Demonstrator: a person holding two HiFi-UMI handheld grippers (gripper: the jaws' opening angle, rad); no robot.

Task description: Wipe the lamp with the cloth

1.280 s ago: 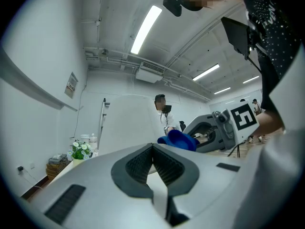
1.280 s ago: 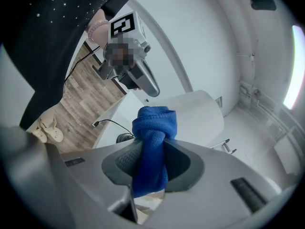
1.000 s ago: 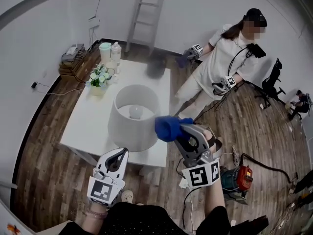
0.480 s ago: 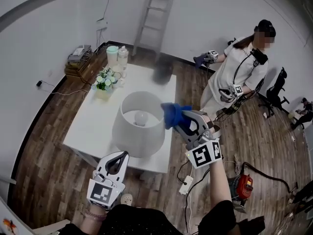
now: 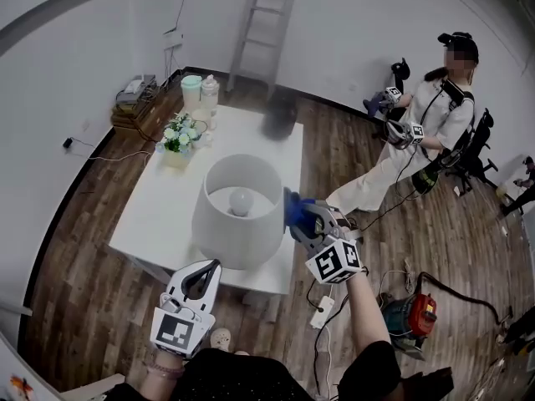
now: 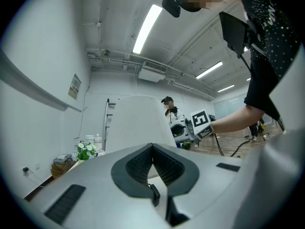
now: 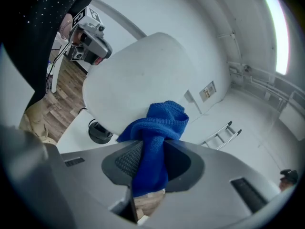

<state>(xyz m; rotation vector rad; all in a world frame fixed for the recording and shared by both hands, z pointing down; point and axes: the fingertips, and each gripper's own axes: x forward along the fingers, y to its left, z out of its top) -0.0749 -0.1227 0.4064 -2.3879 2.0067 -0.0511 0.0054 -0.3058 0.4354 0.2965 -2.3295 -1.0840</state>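
The lamp (image 5: 219, 228) stands in the middle of the head view. It has a smooth white shade shaped like a drum that widens downward, and its open top shows a round bulb (image 5: 242, 200). It sits toward the lower right corner of a white rectangular desk (image 5: 155, 215), with the shade's right side close to the desk's right edge.

The cloth (image 5: 295, 209) is deep blue with a coarse knit. It is bunched into a wad that presses against the upper right flank of the shade. The right hand-held gripper (image 5: 304, 219) is clamped on it. In the right gripper view the cloth (image 7: 153, 142) runs down between the two ribbed dark pads and bulges out beyond them, with its top fold against the shade (image 7: 138, 80). That hand-held gripper reaches in from the right, above the wooden floor (image 5: 75, 249) beside the desk.

The left hand-held gripper (image 5: 209, 267) sits lower in the frame, just below the shade and apart from it. Its jaws are brought together at the tips with nothing between them. Its own view looks up the pale shade (image 6: 138, 123).

Left of the lamp the desk is bare, smooth white. At the desk's upper left corner are a small bunch of white flowers (image 5: 176, 132) and two pale containers (image 5: 201, 93). A blurred dark object (image 5: 280, 117) is at the desk's upper right corner. A ladder (image 5: 266, 19) leans on the wall at the top of the frame, and a person in light clothes (image 5: 422, 136) stands at upper right.
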